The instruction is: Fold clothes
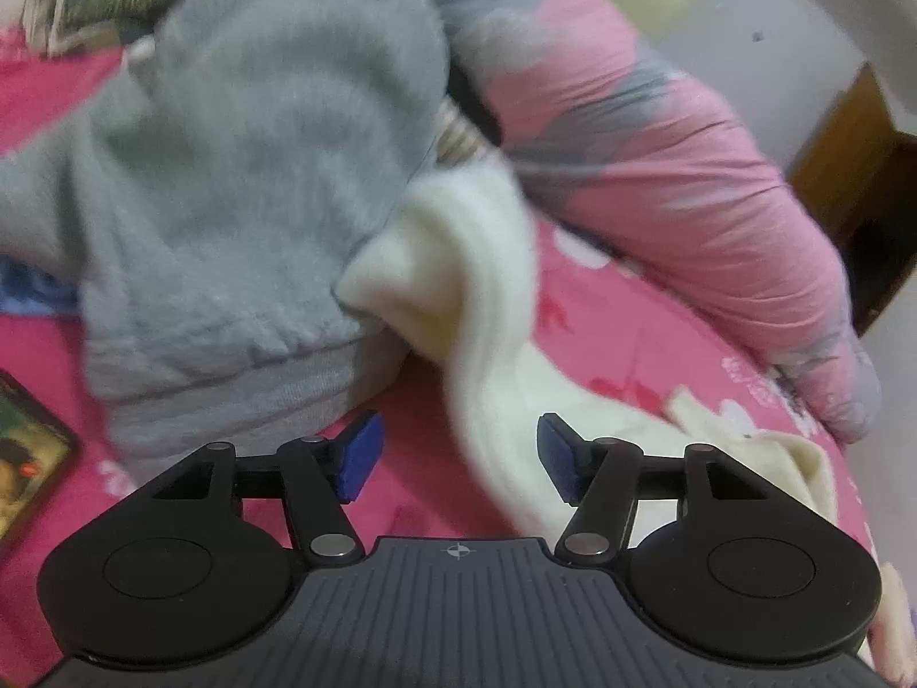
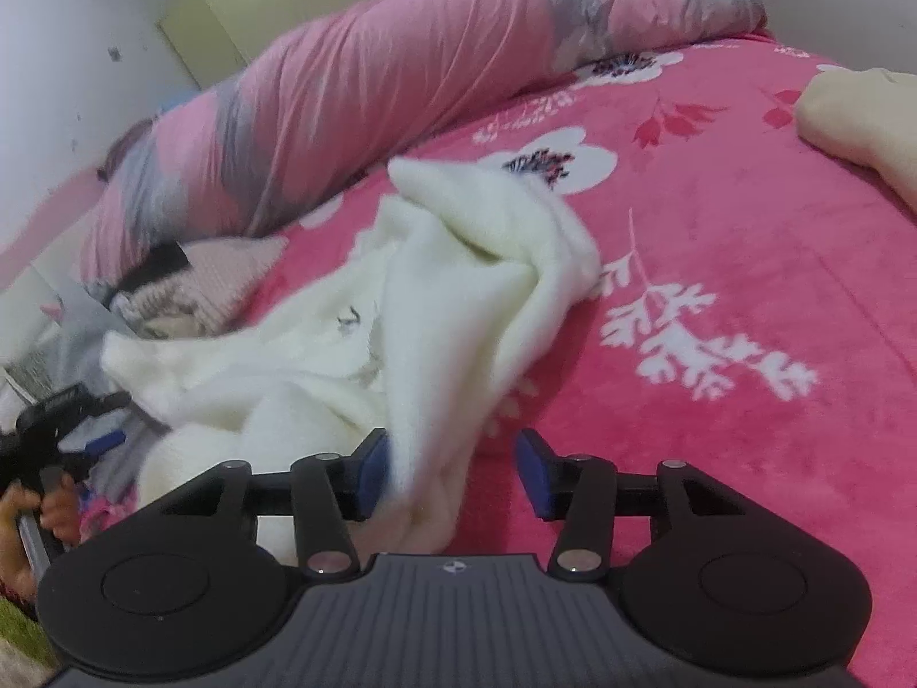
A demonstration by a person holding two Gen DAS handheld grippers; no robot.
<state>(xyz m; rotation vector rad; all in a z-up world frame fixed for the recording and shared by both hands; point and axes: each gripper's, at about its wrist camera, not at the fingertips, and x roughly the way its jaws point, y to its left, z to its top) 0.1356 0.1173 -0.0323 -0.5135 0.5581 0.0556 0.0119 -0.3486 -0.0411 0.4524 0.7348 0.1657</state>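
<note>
With both the left claw and right claw half-open, gripping nothing, the white garment may slump unfolded onto the bed.

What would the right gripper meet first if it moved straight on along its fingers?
Probably the white garment, already lying between the open right gripper and bunched just ahead on the pink blanket; depth is uncertain.

Motion blur smears the grey sweatshirt and white garment; where they overlap is unclear. A framed picture is cut by the left edge. A beige cloth runs off right. A hand shows only partly at left.
</note>
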